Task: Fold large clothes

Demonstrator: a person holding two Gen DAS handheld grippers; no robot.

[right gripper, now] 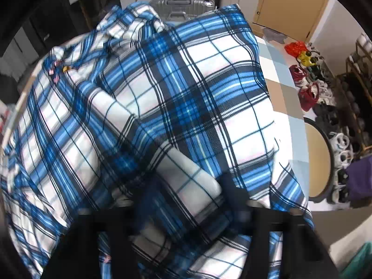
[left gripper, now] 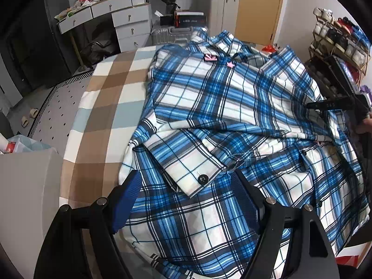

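A large blue, white and black plaid shirt (left gripper: pixel 232 107) lies spread on a bed with a brown, white and blue checked cover (left gripper: pixel 111 107). A sleeve with a black cuff button (left gripper: pixel 202 178) is folded across its middle. My left gripper (left gripper: pixel 188 186) is open, low over the shirt's near hem, with its blue-padded fingers on either side of the cuff. My right gripper (left gripper: pixel 337 105) shows at the shirt's right edge. In the right wrist view the shirt (right gripper: pixel 186 107) fills the frame, and the right gripper (right gripper: pixel 188 200) is closed on a lifted fold of it.
A white dresser with drawers (left gripper: pixel 125 21), a silver suitcase (left gripper: pixel 174 32) and boxes stand beyond the bed. A shoe rack (left gripper: pixel 337 37) and shoes on the floor (right gripper: pixel 309 74) are at the right. A round stool (right gripper: pixel 318 160) stands beside the bed.
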